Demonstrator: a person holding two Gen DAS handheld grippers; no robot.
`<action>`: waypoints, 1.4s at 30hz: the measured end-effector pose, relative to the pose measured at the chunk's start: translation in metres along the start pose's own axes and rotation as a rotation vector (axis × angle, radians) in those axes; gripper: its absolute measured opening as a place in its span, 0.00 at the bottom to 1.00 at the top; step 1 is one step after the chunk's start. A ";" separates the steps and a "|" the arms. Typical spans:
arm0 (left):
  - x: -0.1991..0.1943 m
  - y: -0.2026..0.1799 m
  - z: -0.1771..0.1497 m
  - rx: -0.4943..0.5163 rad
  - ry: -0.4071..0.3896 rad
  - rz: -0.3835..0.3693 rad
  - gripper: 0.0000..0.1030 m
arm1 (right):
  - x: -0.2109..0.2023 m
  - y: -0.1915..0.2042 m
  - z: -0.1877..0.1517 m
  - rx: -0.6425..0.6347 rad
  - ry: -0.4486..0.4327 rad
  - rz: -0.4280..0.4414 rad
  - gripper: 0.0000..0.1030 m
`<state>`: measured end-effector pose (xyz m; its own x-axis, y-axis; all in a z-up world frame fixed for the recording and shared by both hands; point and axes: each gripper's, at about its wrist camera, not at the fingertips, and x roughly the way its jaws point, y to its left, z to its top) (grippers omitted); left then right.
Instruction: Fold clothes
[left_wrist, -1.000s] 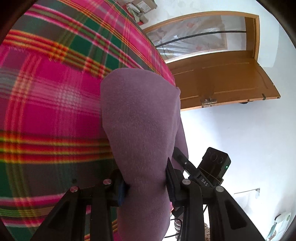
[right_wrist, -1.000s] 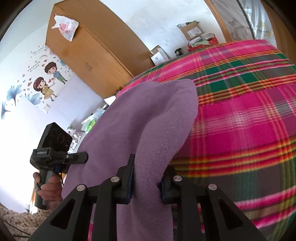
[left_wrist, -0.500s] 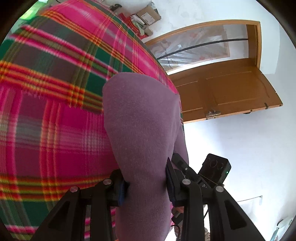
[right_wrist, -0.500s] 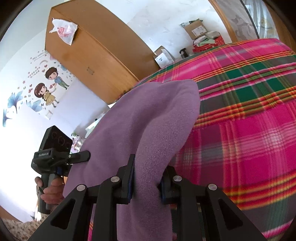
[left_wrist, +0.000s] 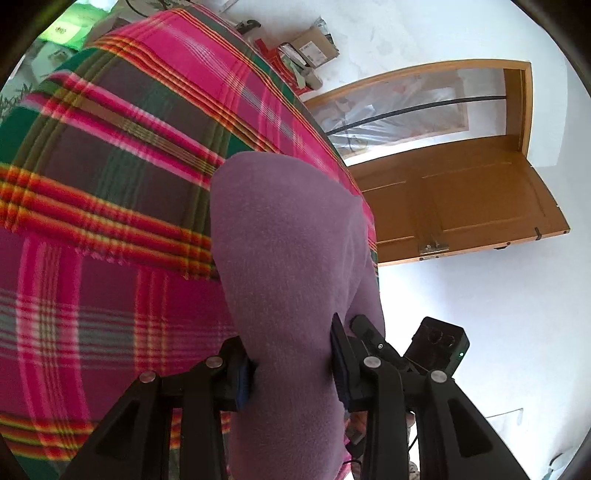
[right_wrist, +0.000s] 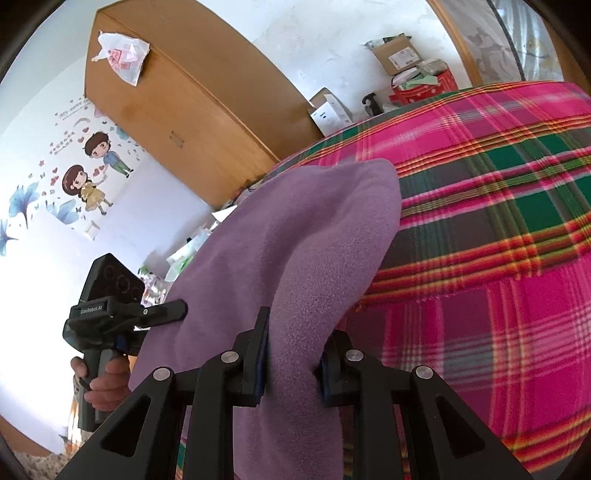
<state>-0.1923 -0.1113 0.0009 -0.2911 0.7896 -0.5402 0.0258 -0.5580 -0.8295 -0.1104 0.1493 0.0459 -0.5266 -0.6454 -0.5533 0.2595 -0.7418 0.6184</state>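
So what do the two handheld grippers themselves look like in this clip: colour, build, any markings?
Both are matte black. Each has two angular finger arms with silver round bolt heads and blue-edged pads: left gripper, right gripper. Seen from the right wrist view, the left gripper carries a black camera block above a pistol-style handle, with white lettering too small to read surely. From the left wrist view, the right gripper's camera block shows a small green light.

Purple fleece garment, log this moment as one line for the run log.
task: fold clothes | left gripper: shut on purple fleece garment | right gripper: shut on same garment | surface: plaid blanket
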 end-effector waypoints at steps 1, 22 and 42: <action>-0.001 -0.001 0.003 0.001 0.000 0.003 0.35 | 0.003 0.000 0.000 0.004 0.000 0.000 0.22; -0.053 0.051 0.038 -0.039 -0.053 0.035 0.36 | 0.061 0.014 0.030 0.002 -0.018 0.009 0.22; -0.086 0.083 0.022 -0.039 -0.031 0.037 0.42 | 0.081 0.002 0.029 0.044 -0.007 -0.029 0.23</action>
<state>-0.1862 -0.2307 -0.0184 -0.3187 0.7603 -0.5661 0.0742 -0.5754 -0.8145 -0.1755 0.1009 0.0186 -0.5395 -0.6222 -0.5673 0.2080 -0.7514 0.6262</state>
